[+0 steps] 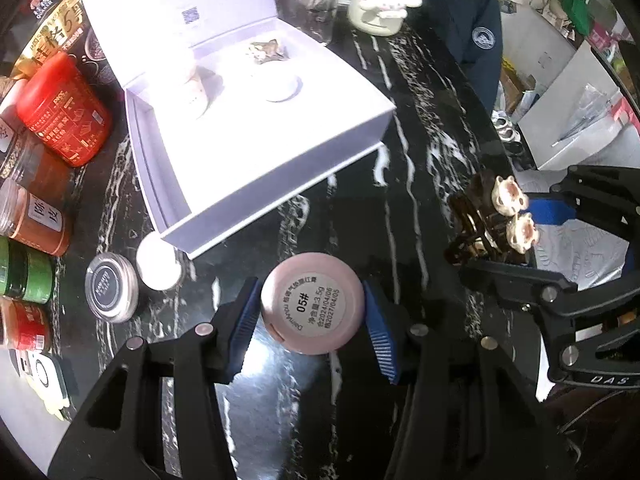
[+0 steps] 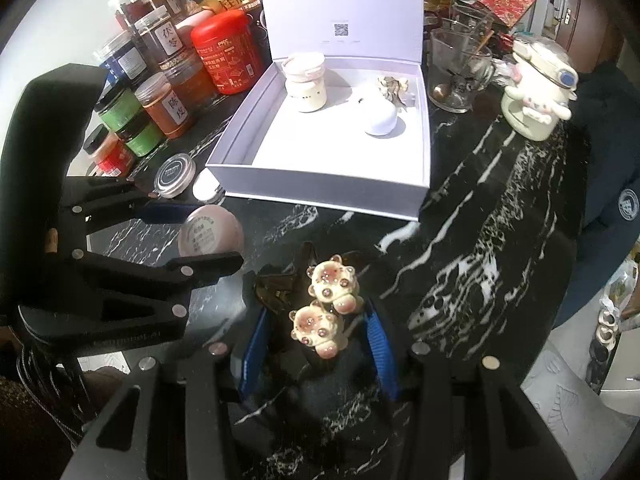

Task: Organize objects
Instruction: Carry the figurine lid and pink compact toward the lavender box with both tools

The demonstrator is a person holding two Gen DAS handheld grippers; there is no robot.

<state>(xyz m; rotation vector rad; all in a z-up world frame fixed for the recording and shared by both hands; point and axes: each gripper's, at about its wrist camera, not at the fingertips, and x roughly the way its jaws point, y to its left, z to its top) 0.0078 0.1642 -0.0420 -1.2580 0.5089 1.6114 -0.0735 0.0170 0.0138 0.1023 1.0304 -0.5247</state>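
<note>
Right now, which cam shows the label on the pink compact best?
Left wrist. The pink compact sits clamped in the left gripper, its printed label facing the lens and readable. Right wrist shows the pink compact side-on, label blurred, partly behind a finger.

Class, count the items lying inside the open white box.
3: a cream jar at the back left of the white box, a white round case mid-right, a small ornament behind it. Others may be hidden.
</note>
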